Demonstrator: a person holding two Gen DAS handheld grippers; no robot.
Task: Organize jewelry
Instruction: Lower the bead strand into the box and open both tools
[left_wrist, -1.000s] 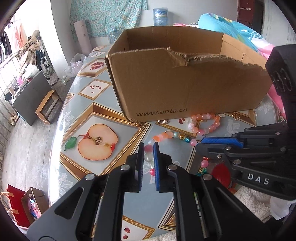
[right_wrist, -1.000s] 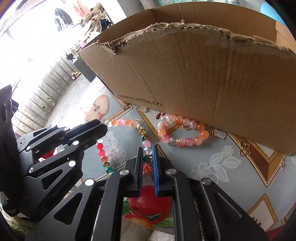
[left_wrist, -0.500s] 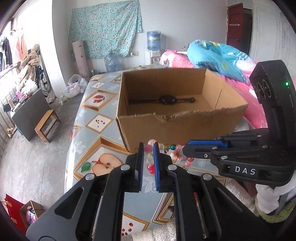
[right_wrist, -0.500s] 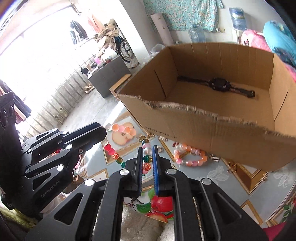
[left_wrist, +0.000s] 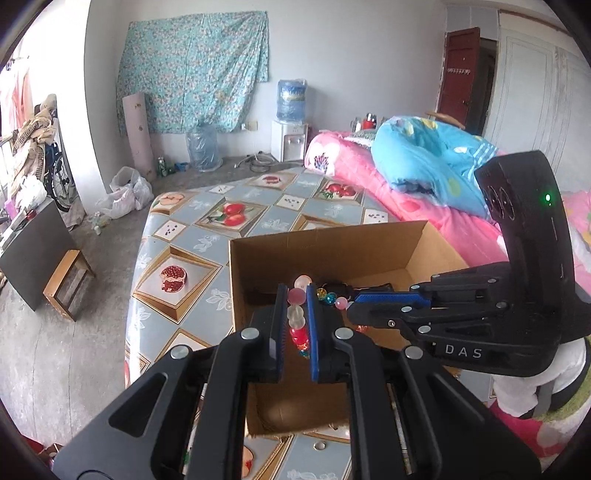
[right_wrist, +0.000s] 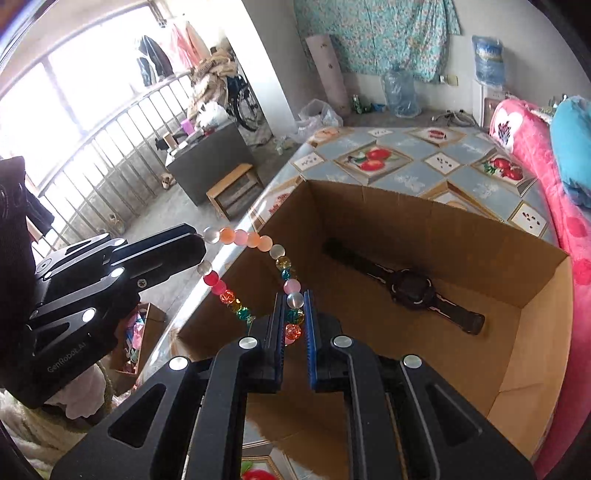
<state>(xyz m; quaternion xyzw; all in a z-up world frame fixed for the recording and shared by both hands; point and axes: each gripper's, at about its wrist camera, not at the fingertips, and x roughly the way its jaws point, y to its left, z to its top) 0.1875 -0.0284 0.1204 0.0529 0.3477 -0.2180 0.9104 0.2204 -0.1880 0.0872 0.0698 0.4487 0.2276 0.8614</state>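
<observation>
Right wrist view: a bead bracelet (right_wrist: 255, 240) hangs stretched between two grippers above the open cardboard box (right_wrist: 436, 236), the right gripper (right_wrist: 293, 317) pinched narrow on one end of the strand and the left gripper (right_wrist: 199, 243) clamped on the other. A second ago the same strand lay on the fruit-patterned tabletop (right_wrist: 406, 177) in front of the box's near wall; half a second ago it was rising, level with the torn rim. Now both grippers have carried it up and over that rim, and the beads dangle over the box interior, where a black wristwatch (right_wrist: 410, 286) already lies flat on the floor. From the left wrist, the left gripper (left_wrist: 295, 317) shows pink, clear and red beads held between its blue pads (left_wrist: 313, 332). The bracelet appears ready for release, which would put a second piece in the box; letting go unevenly could snag the strand on the wall.
</observation>
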